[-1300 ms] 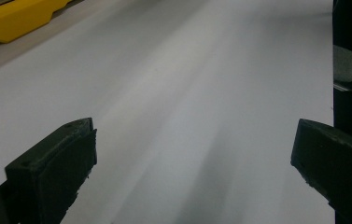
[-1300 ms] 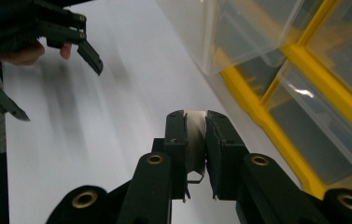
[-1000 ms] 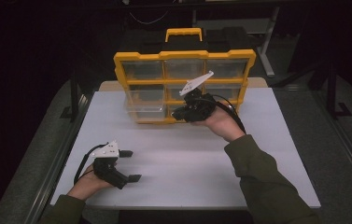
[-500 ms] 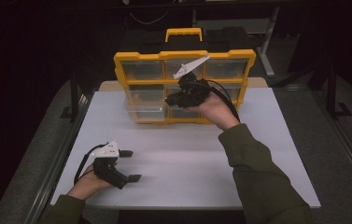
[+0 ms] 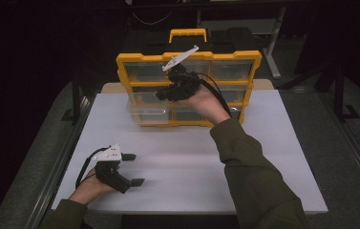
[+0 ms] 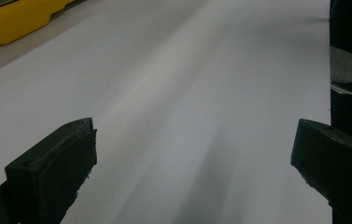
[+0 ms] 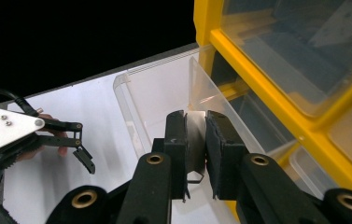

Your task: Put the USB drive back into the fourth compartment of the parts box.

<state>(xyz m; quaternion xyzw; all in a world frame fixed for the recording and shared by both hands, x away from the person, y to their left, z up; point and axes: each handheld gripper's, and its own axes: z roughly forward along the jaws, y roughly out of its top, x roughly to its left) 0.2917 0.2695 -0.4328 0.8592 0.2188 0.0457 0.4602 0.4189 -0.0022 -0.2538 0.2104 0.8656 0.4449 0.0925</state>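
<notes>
A yellow organiser (image 5: 187, 59) with clear drawers stands upright at the back of the white table. One clear drawer (image 5: 148, 114) in its lower left is pulled out, and it looks bare inside (image 7: 155, 98). My right gripper (image 5: 161, 94) hangs above that drawer, in front of the organiser's upper rows. In the right gripper view its jaws (image 7: 195, 117) are shut on a small flat silvery piece (image 7: 194, 140). My left gripper (image 5: 132, 169) rests at the front left of the table, jaws wide open (image 6: 192, 154) with nothing between them.
The white table top (image 5: 192, 162) stretches between the organiser and the front edge. Dark floor and a metal stand (image 5: 278, 43) lie behind the table. The organiser's yellow base (image 6: 15, 23) shows at the far left in the left gripper view.
My right gripper has risen and shifted left, from the organiser's middle row to above the pulled-out drawer. The left gripper has stayed put.
</notes>
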